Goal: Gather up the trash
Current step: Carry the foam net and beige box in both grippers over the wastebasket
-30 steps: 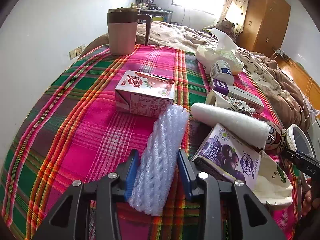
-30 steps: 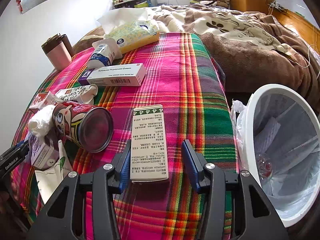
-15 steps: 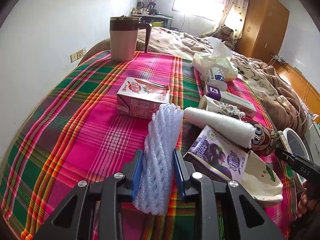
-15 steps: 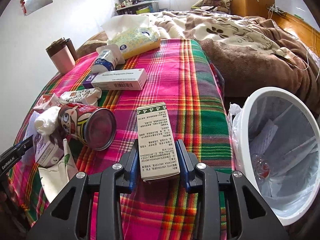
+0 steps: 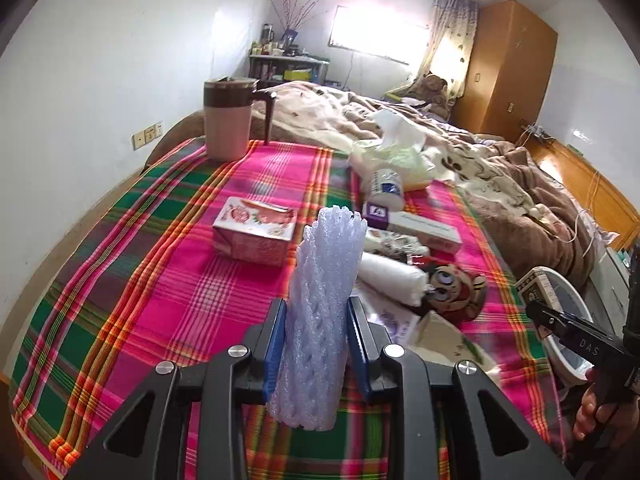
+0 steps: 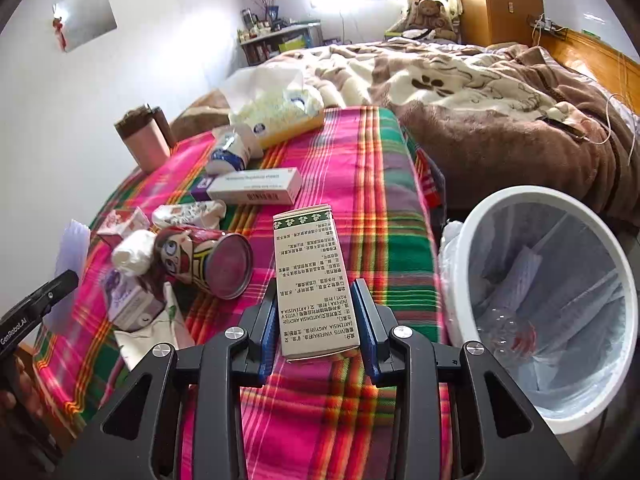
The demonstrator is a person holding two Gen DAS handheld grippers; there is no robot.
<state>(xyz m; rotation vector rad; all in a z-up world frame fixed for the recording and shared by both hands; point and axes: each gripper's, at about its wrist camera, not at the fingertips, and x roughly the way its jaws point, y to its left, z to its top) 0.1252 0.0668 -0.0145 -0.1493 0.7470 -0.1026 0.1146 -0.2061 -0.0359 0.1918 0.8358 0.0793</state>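
Note:
My left gripper point(image 5: 316, 340) is shut on a white foam net sleeve point(image 5: 322, 300), squeezed between the blue pads and lifted off the plaid cloth point(image 5: 160, 280). My right gripper point(image 6: 316, 332) is shut on a flat printed carton point(image 6: 310, 280), raised a little above the cloth, its far end tilted up. The white bin point(image 6: 548, 292) with a plastic liner stands just right of the carton, beside the table edge; some trash lies inside. In the left wrist view the right gripper point(image 5: 568, 332) shows at the far right with the carton point(image 5: 538, 292) over the bin rim point(image 5: 576, 368).
On the cloth lie a pink drink carton point(image 5: 256, 232), a foam roll point(image 5: 394, 276), a cartoon can point(image 6: 204, 260), a purple juice box point(image 6: 126, 300), a long medicine box point(image 6: 256, 188), a crumpled wrapper point(image 6: 188, 214), a tissue pack point(image 6: 280, 114) and a pink mug point(image 5: 228, 120). Behind is a bed with brown blankets point(image 6: 500, 112).
Both grippers closed on their items, the left on the foam sleeve and the right on the carton. Both then rose, lifting the sleeve and carton off the cloth.

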